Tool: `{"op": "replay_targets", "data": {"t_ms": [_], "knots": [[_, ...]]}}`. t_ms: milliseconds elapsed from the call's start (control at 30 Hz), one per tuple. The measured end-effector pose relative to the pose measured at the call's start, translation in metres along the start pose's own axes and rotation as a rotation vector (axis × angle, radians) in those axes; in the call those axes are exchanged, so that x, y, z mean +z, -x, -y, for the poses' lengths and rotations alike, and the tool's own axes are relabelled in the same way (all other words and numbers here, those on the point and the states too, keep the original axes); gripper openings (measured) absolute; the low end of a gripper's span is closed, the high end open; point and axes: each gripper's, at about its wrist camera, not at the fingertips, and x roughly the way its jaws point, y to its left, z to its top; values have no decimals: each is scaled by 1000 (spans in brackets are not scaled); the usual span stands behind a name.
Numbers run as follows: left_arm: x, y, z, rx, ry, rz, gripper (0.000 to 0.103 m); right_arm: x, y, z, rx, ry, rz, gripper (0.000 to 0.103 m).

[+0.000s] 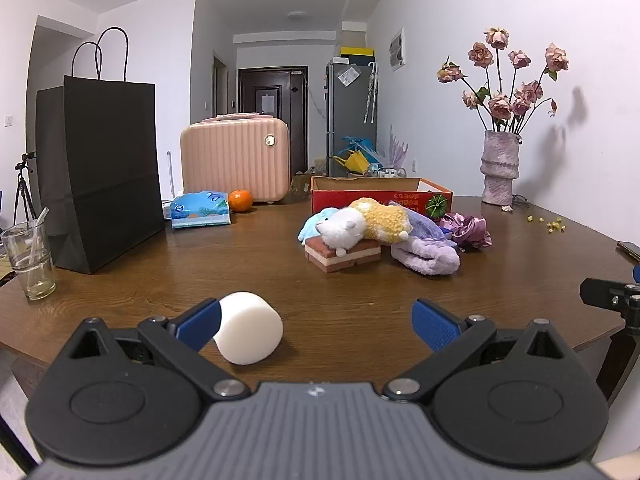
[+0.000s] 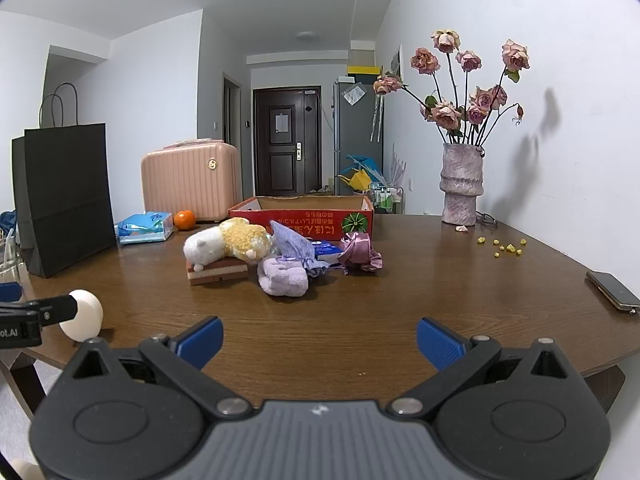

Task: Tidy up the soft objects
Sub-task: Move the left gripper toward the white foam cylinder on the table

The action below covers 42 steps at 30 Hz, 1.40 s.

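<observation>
- Left gripper (image 1: 316, 322), lower frame: jaws spread wide, empty; white foam cylinder (image 1: 250, 328) beside its left finger could roll if nudged.
- Right gripper (image 2: 319, 338): jaws wide, empty; plush hamster (image 2: 228, 242) lies mid-frame atop the layered sponge (image 2: 218, 272) and may topple.

Your worktop (image 1: 240, 264) is glossy grained wood; the plush toy (image 1: 360, 224) is fuzzy cloth, the sponge (image 1: 250, 332) matt foam, the bag (image 1: 100, 168) matt paper.

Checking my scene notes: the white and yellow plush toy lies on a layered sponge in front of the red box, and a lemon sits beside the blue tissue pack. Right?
One slip: the fruit beside the blue tissue pack is an orange, not a lemon, as the left wrist view shows. The plush toy does lie on the layered sponge in front of the red box.
</observation>
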Motion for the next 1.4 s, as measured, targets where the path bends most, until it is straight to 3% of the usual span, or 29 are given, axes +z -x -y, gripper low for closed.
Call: {"op": "replay_targets", "data": {"t_ms": [1400], "knots": [[5,5,-2,-1,-1,10,103,-2,-1,2,3,-1,1,103]]}}
